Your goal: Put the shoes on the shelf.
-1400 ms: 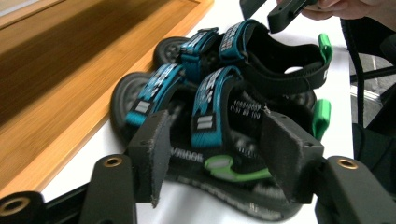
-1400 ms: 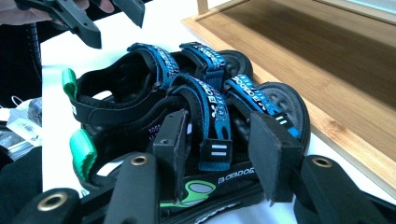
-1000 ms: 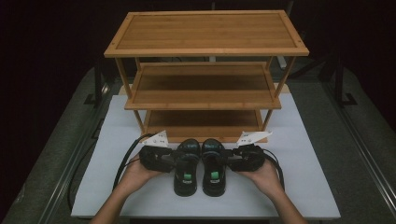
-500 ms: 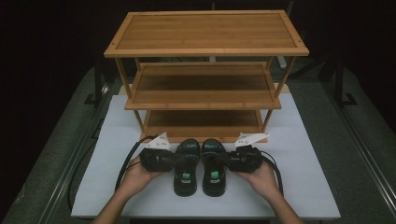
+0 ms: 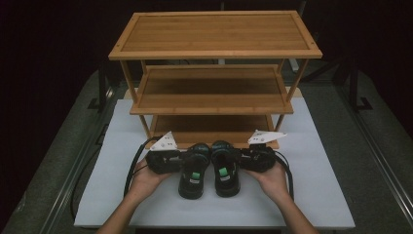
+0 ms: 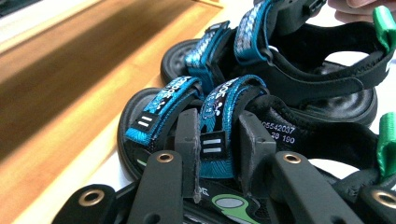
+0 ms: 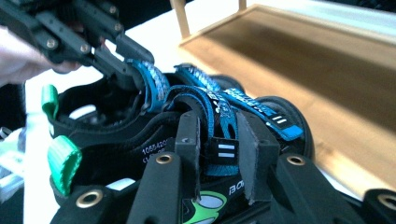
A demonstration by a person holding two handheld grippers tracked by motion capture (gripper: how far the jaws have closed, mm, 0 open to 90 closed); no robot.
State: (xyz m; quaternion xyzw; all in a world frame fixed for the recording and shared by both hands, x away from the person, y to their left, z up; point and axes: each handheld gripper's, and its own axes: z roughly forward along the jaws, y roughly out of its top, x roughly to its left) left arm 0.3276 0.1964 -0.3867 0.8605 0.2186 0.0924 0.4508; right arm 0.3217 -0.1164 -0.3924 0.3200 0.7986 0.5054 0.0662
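Two black sandals with blue straps stand side by side on the white table top, the left sandal [image 5: 191, 174] and the right sandal [image 5: 225, 171]. My left gripper [image 5: 187, 160] comes in from the left. In the left gripper view the left gripper [image 6: 217, 145] is shut on the left sandal's blue strap [image 6: 215, 109], its jaws having just closed onto it. My right gripper [image 5: 233, 159] comes in from the right. The right gripper [image 7: 219, 150] likewise has just closed on the right sandal's blue strap [image 7: 212, 116]. Each sandal has a green heel tab [image 7: 63, 161].
A three-tier bamboo shoe rack [image 5: 214, 48] stands just behind the sandals, its bottom shelf [image 5: 214, 130] level with them. The white table top [image 5: 316, 165] has free room left and right of the hands. Cables [image 5: 130, 170] trail from both grippers.
Both hands have edged slightly inward against the sandals. The sandals themselves stay in the same place in front of the rack.
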